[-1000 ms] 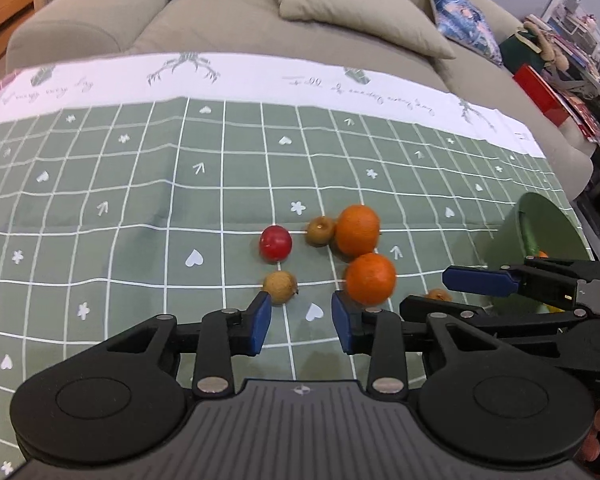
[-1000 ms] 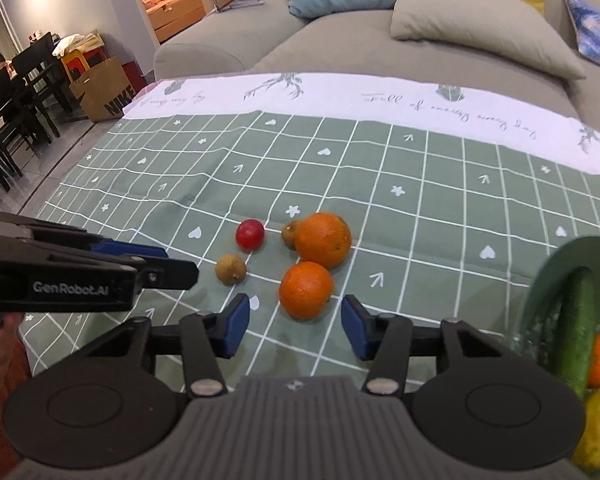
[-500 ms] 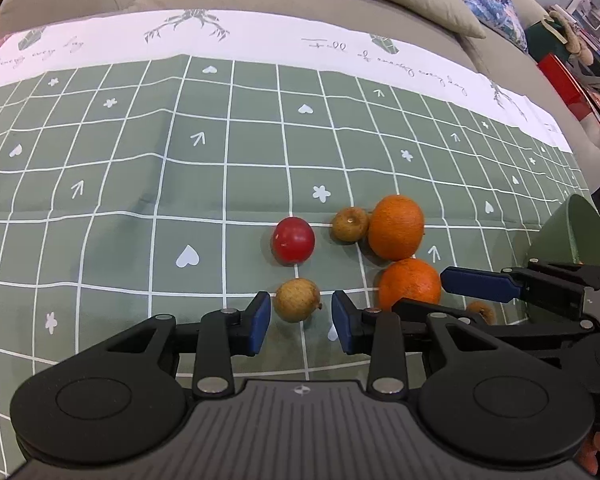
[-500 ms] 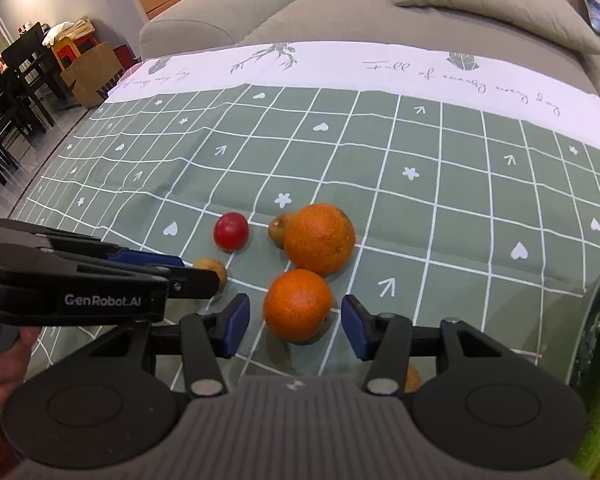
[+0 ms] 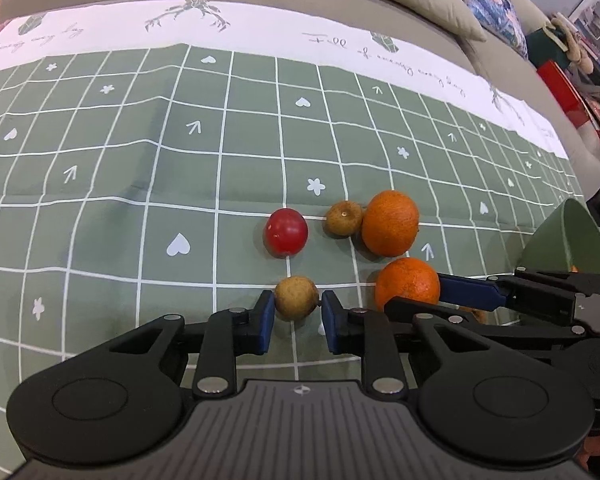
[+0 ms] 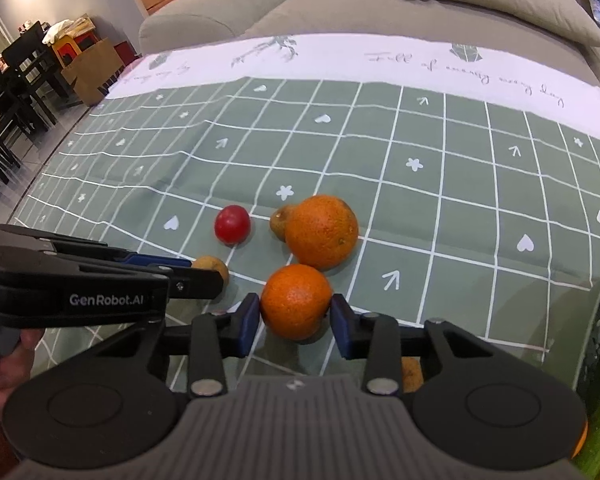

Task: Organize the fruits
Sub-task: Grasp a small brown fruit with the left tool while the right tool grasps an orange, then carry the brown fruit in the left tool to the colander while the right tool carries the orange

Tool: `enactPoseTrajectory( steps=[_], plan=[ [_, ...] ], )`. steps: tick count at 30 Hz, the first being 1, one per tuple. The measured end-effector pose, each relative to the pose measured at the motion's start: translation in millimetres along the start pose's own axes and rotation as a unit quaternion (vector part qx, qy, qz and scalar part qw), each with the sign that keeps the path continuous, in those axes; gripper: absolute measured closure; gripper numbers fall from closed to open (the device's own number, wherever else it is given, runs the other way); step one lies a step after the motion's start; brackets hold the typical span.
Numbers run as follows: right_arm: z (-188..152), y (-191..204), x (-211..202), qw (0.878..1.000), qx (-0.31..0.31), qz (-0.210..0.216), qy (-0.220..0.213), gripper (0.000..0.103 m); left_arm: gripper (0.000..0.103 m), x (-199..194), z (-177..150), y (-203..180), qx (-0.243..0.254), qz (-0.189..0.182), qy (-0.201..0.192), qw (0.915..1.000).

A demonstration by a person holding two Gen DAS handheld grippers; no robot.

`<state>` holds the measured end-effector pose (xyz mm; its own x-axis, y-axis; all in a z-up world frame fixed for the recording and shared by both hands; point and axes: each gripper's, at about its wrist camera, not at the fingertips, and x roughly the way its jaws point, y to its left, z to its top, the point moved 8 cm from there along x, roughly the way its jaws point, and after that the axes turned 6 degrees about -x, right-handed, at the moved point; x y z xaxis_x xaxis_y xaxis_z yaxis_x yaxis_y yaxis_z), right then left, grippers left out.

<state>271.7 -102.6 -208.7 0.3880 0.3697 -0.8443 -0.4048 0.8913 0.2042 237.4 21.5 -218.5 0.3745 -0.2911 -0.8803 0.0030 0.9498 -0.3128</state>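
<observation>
Caught the pick-up step in hand on both sides. Found the left gripper (image 5: 296, 314) clamped on the near brown fruit (image 5: 296, 296), both blue pads pressed to its flanks right at the fingertips, fruit resting on the tablecloth (image 5: 100, 208). Found the right gripper (image 6: 294, 322) closing its jaws, with the near orange (image 6: 296, 300) between them and both pads already against its skin, not yet lifted.

Just ahead of the left fingertips lay a red fruit (image 5: 286, 232); ahead and to the right, a far brown fruit (image 5: 343, 218) touching a far orange (image 5: 390, 222). Under the right gripper's body, glimpsed one more small brownish fruit (image 6: 412, 374).

Off to the right of both tools stood the green bowl (image 5: 560, 236). Could make out little inside: a speck of orange and something long and green at the frame's edge, the rest hidden.

Judged the next move as needing a firm seat on both round fruits, a straight lift clear of the neighbours, then a carry rightward over the bowl's rim.
</observation>
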Motion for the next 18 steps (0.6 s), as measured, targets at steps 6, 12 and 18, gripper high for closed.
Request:
enactPoseTrajectory(
  steps=[6, 12, 18],
  plan=[
    [-2.8, 9.3, -29.9, 1.000, -0.007, 0.007, -0.020, 0.069, 0.076, -28.0, -6.4, -10.2, 0.004, -0.002, -0.021, 0.9998],
    [-9.7, 16.8, -68.7, 0.999, -0.017, 0.007, -0.043, 0.069, 0.076, -63.1, -14.1, -28.7, 0.000, -0.031, -0.048, 0.9984],
    [-20.8, 8.5, -109.8, 0.998, -0.010, -0.006, -0.063, 0.069, 0.076, -90.5, -16.5, -63.0, 0.015, -0.067, -0.068, 0.9953]
  ],
)
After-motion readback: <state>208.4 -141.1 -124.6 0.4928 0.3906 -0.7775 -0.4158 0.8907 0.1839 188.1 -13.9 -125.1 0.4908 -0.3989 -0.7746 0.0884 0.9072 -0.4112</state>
